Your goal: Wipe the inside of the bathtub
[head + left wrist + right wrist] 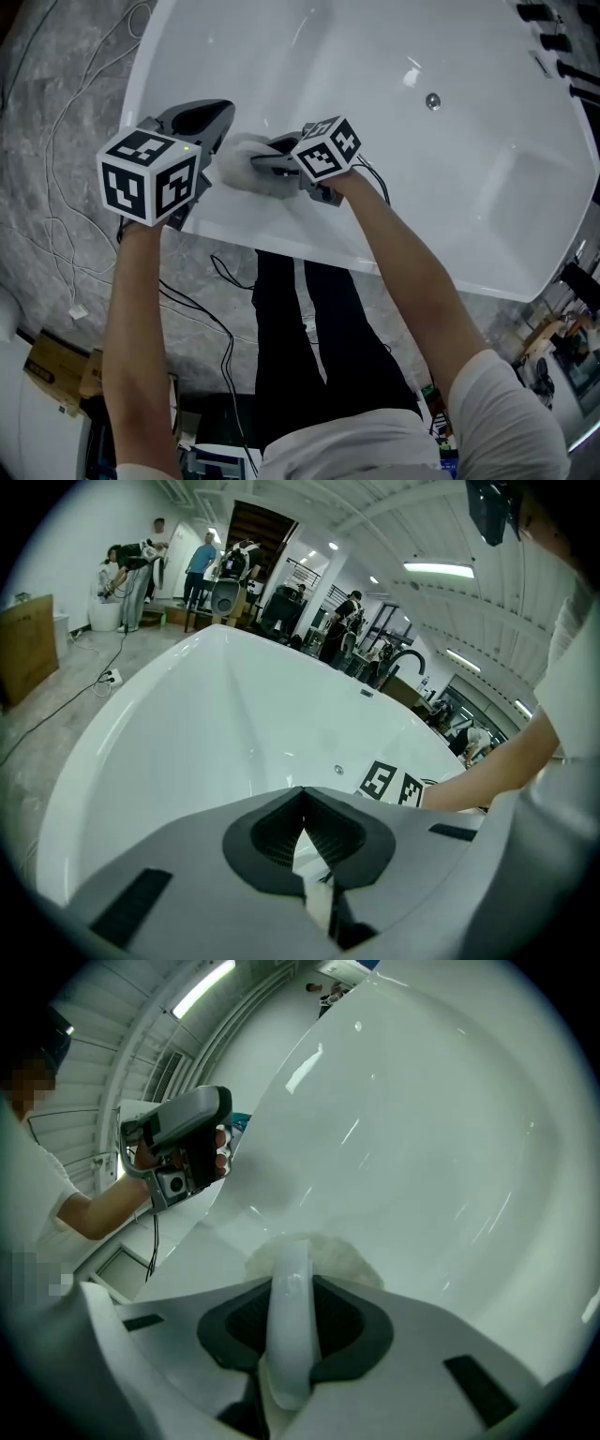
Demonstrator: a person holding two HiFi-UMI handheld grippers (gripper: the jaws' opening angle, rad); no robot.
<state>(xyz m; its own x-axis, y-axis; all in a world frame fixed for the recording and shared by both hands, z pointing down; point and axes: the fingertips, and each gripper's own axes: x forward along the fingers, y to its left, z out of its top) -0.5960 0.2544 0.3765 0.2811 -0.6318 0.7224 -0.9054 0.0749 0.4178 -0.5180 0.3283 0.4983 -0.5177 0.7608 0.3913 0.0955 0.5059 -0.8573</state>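
Right gripper (274,165) pinches the white handle (289,1307) of a scrub pad (236,157), with the pad against the bathtub (394,141) inner wall by the near rim. Handle looks stiff, pad soft and light, tub slick, so grip close to the pad. Left gripper (302,829) is pressed together and empty.

Grey marbled floor (28,216) carrying a glossy white bathtub (394,56).
Thin white cables (77,312) loop over the floor left of the tub, a black cable (192,307) trails beside the person's legs (281,319), and a brown cardboard box (56,370) sits lower left.
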